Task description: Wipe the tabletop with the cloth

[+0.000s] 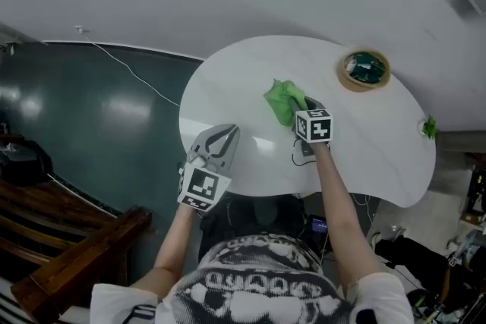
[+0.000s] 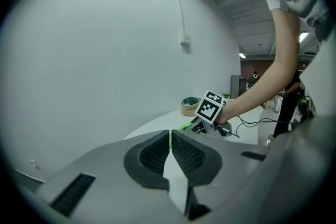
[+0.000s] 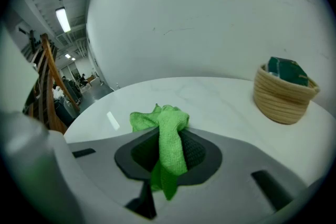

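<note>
Softly bunched green cloth (image 3: 167,136) pinched in the right gripper (image 3: 168,152), over the middle of the white desk (image 1: 364,136).

The cloth looks like light, limp microfibre with a fine nubby weave, so it should fold and drag easily and cannot break. A pinch on a gathered fold, as here, leaves loose folds ahead of the gripper to sweep with. The desk is smooth, rounded and faintly marbled, probably slick, so the cloth should glide under light pressure. The left gripper (image 2: 169,150) is pressed together on nothing, at the near left edge. A woven, stiff-looking basket (image 3: 283,93) stands far right, well apart from the cloth.
</note>
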The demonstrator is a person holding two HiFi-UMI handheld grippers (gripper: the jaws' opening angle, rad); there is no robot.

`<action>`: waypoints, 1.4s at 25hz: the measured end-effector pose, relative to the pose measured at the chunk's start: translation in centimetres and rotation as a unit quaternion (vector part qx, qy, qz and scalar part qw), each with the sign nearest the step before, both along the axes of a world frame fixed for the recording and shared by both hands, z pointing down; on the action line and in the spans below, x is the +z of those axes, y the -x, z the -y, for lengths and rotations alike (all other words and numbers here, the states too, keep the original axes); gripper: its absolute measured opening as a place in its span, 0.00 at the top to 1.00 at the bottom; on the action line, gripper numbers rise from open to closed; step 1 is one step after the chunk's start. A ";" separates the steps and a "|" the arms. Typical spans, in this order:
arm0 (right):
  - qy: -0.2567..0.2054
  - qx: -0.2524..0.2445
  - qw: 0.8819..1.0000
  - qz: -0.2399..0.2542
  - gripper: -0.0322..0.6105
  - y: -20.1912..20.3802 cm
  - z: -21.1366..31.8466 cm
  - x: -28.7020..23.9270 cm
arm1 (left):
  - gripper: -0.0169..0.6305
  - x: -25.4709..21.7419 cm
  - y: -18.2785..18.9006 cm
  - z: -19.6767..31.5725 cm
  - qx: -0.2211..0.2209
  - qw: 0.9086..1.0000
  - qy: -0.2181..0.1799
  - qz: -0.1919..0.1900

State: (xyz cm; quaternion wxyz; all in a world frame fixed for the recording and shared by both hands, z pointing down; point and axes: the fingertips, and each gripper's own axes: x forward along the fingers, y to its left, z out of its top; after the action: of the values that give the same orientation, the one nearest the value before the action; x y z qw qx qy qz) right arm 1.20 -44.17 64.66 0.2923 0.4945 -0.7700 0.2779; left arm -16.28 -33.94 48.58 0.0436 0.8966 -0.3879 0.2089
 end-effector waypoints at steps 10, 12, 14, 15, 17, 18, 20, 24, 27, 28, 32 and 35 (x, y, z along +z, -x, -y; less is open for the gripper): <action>0.005 0.087 0.996 -0.018 0.85 -19.7 -3.8 0.0 | 0.95 -1.7 -12.3 -1.8 0.021 1.000 -0.007 -0.019; 0.004 0.111 0.994 -0.018 0.85 -24.3 -4.6 -0.1 | 0.95 -1.9 -15.1 -2.5 0.026 0.999 -0.006 -0.022; 0.004 0.132 0.991 -0.022 0.85 -28.8 -5.6 -0.1 | 0.95 -2.0 -18.0 -3.2 0.030 0.999 -0.004 -0.026; 0.004 0.142 0.990 -0.025 0.85 -31.0 -6.2 0.0 | 0.95 -2.0 -19.4 -3.6 0.032 0.999 -0.002 -0.029; 0.004 0.159 0.987 -0.031 0.85 -35.5 -7.3 -0.1 | 0.95 -2.1 -22.3 -4.3 0.035 0.999 0.000 -0.035; 0.004 0.166 0.985 -0.035 0.85 -37.8 -7.9 -0.1 | 0.95 -2.1 -23.8 -4.6 0.037 0.999 0.001 -0.037; 0.005 0.180 0.983 -0.043 0.85 -42.3 -9.2 0.0 | 0.95 -1.9 -26.8 -5.2 0.041 0.998 0.004 -0.041; 0.010 0.208 0.976 -0.058 0.85 -50.7 -11.8 0.2 | 0.95 -1.6 -32.2 -5.9 0.047 0.998 0.005 -0.041; 0.019 0.231 0.970 -0.067 0.85 -55.9 -14.5 0.6 | 0.95 -1.6 -35.3 -6.7 0.053 0.998 0.007 -0.038; 0.021 0.239 0.968 -0.069 0.85 -57.5 -15.3 0.6 | 0.95 -1.6 -36.2 -6.8 0.055 0.998 0.008 -0.038; 0.026 0.260 0.962 -0.082 0.85 -62.8 -17.5 0.5 | 0.95 -1.8 -39.3 -7.5 0.069 0.997 0.011 -0.033; 0.028 0.274 0.957 -0.088 0.85 -65.4 -18.9 0.5 | 0.95 -1.5 -40.5 -8.0 0.081 0.996 0.012 -0.021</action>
State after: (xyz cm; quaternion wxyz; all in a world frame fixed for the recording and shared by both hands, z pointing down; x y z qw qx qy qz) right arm 66.59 -25.26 65.19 0.2854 0.7006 -0.5683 0.3236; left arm 24.18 -25.91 47.13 0.0448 0.9286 -0.3107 0.1977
